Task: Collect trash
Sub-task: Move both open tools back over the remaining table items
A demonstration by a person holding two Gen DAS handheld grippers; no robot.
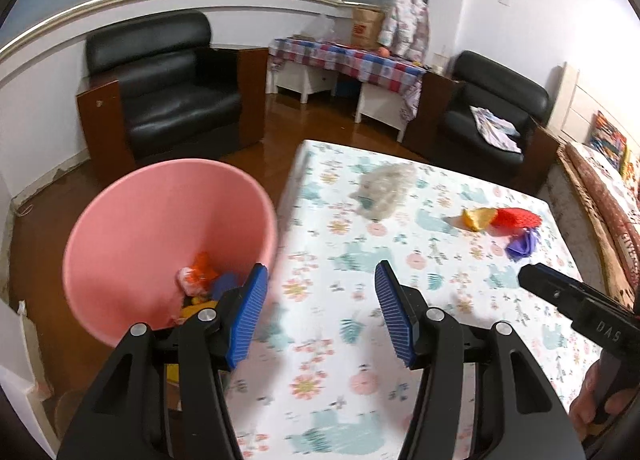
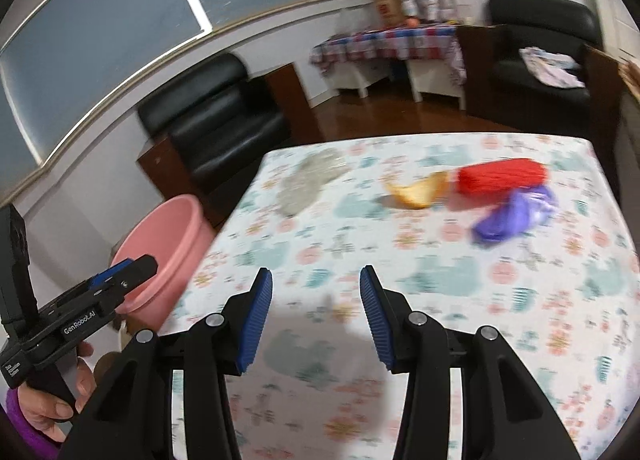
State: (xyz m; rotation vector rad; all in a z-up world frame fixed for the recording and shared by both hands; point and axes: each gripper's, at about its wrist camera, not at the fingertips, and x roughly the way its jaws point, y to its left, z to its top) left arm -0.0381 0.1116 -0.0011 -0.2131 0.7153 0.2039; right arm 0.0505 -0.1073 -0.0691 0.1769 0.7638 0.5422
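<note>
Before me: floral-print table (image 2: 420, 300) | on it: crumpled clear plastic (image 2: 308, 180), orange peel (image 2: 418, 190), red mesh (image 2: 500, 174), purple wrapper (image 2: 516, 214) | floor (image 1: 320, 124): pink bin (image 1: 152, 228)

Even indoor light, fairly bright. Fisheye bends the walls and darkens the corners. Motion blur smears the patterned tablecloth (image 2: 440, 260) ahead of both claws; a soft shadow lies between the right claw's fingers.

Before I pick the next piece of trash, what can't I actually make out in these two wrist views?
- Pink bin contents: left wrist view, partly behind left gripper, blurred.
- Grey clump: motion blur in both views; material unclear.
- Purple item: smeared, right wrist view.
- Right gripper: open, empty; table near edge cut off by the frame.
</note>
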